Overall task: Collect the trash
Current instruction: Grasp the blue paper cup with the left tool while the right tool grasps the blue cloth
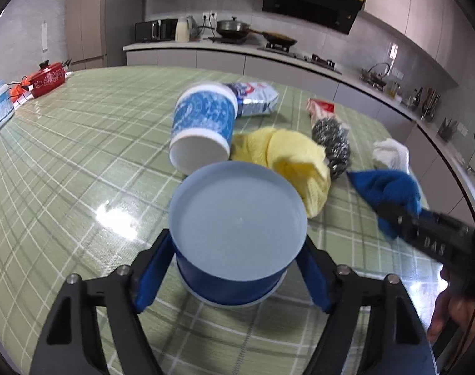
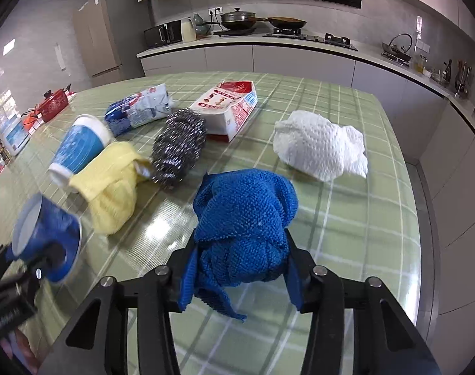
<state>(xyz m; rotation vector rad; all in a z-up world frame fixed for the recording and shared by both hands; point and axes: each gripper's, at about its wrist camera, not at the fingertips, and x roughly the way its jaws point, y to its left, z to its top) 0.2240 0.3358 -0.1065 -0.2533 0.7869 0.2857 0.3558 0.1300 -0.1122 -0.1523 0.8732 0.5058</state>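
Blue cup (image 1: pixel 237 228), lying sideways with its mouth toward the camera, sits clamped between the blue pads of the left tool (image 1: pixel 234 276) at the near edge of the green checked surface (image 1: pixel 81 156). Blue cloth (image 2: pixel 247 228), bunched, is gripped by the right tool (image 2: pixel 237 278) (pads pressed into both flanks). Beyond lie a tipped blue-and-white paper cup (image 2: pixel 78 147), a yellow cloth (image 2: pixel 112 184) touching it, a steel scourer (image 2: pixel 178 147), a crumpled paper towel (image 2: pixel 322 147), a red-and-white carton (image 2: pixel 228 109) and a crushed blue-and-white packet (image 2: pixel 140 107).
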